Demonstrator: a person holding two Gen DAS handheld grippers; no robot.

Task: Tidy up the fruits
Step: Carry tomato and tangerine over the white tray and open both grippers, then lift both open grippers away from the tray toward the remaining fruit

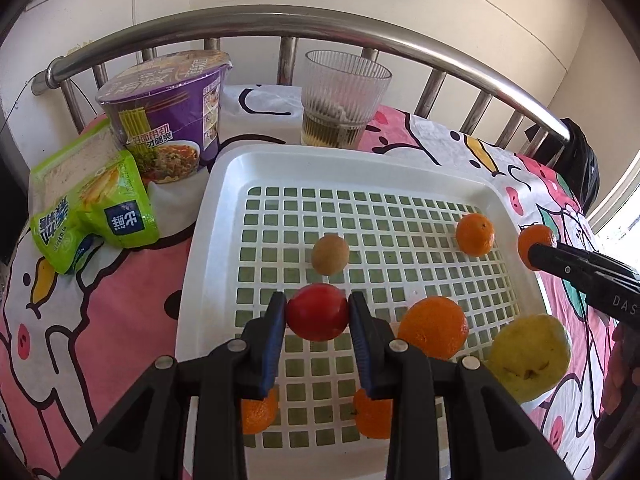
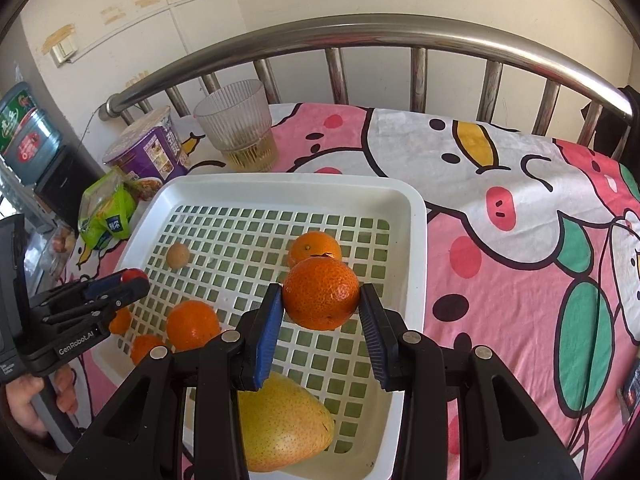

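A white slotted tray lies on the pink cartoon bedsheet. My left gripper is shut on a red fruit above the tray's near half; it also shows in the right wrist view. My right gripper is shut on an orange above the tray's right side; it shows at the tray's right rim in the left wrist view. In the tray lie several oranges, a small brown fruit and a yellow pear.
Beyond the tray stand a ribbed glass with yellowish liquid and a purple instant noodle cup. Green snack packets lie to the left. A steel bed rail runs along the back.
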